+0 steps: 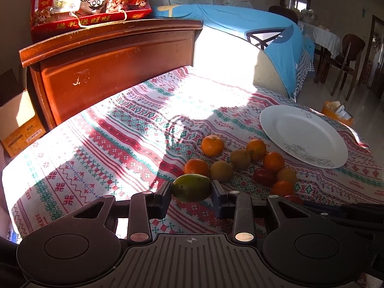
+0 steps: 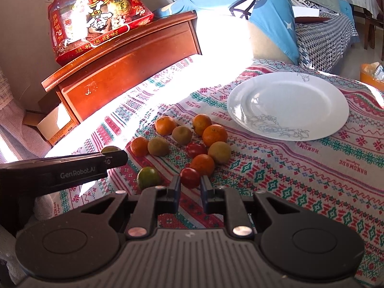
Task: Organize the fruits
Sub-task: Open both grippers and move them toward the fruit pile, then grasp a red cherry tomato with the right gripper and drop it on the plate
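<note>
My left gripper point(image 1: 191, 190) is shut on a green oval fruit point(image 1: 191, 187), held just above the patterned cloth point(image 1: 108, 144). In the right wrist view, my right gripper point(image 2: 190, 183) has its fingers pressed on both sides of a small red fruit point(image 2: 190, 177) lying on the cloth. Beyond it lie several oranges point(image 2: 214, 135), brownish-green fruits point(image 2: 158, 146) and another red fruit point(image 2: 196, 150). A second green fruit point(image 2: 148, 177) lies to the left. The white plate point(image 2: 288, 105) stands bare at the far right. The left gripper point(image 2: 117, 157) shows at the left with its fruit.
A wooden headboard point(image 1: 115, 72) with a red snack bag point(image 1: 88, 2) on top bounds the far left. A blue-covered cushion point(image 1: 271, 48) lies behind the plate point(image 1: 304, 134). A cardboard box point(image 1: 19, 124), an orange bin point(image 1: 337, 112) and chairs point(image 1: 348, 57) stand on the floor.
</note>
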